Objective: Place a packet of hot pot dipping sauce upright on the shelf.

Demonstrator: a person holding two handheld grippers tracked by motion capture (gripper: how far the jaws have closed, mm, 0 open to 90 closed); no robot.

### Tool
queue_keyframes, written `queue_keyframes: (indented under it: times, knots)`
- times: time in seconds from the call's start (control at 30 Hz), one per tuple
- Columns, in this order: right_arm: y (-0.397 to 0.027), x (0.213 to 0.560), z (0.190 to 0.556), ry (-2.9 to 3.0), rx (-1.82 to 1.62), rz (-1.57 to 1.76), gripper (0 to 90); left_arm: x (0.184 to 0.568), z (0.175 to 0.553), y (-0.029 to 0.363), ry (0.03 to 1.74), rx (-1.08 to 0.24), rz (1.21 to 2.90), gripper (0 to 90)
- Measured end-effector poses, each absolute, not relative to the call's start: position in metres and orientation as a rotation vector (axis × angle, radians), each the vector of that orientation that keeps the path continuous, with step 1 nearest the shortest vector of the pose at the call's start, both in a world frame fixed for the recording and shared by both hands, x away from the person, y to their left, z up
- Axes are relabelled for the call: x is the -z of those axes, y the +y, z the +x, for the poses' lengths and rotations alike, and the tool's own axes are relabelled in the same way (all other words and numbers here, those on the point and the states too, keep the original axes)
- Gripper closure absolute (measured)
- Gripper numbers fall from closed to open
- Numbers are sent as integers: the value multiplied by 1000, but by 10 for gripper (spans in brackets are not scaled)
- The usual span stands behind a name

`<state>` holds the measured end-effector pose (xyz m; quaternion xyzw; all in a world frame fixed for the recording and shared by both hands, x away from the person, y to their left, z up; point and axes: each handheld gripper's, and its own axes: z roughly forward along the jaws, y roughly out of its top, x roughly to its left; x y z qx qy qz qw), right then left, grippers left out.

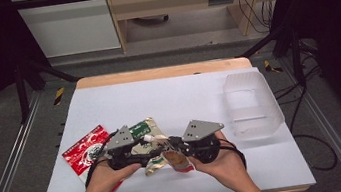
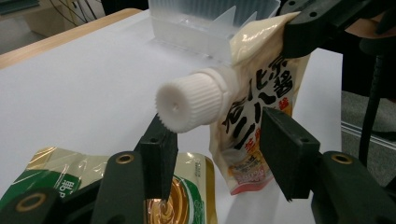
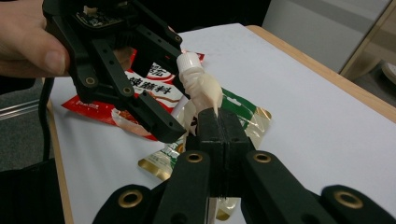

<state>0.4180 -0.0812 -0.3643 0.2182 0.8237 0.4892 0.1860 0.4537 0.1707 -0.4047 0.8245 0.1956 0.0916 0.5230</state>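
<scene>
Right tongs point(image 3: 219, 121) clenched on sauce pouch point(image 2: 261, 93), held above the desk point(image 1: 183, 94). Left tongs point(image 2: 215, 154) released, jaws either side of the pouch's white cap point(image 2: 191, 100), not pressing.

White cap point(image 2: 189, 100) between half-open claw point(image 2: 217, 144) pads

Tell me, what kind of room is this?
Probably a lab or workshop recording bench: a white-topped wooden table framed by dark metal rails, loose black cables on the grey floor, and a person's hands working black two-jaw grippers on a white-capped sauce pouch.
</scene>
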Motion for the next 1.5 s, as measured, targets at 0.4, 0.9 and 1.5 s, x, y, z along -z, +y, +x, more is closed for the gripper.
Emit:
queue_keyframes:
  times: [0.4,0.9,1.5]
  knots:
    - [-69,362,417,2317,-1421,570,899,404,455,174,460,-170,1962,658]
    - [-88,362,424,2258,-1442,631,893,394,458,163,487,-153,1946,880]
    - [-110,368,436,2247,-1398,676,744,374,473,143,433,-206,2053,900]
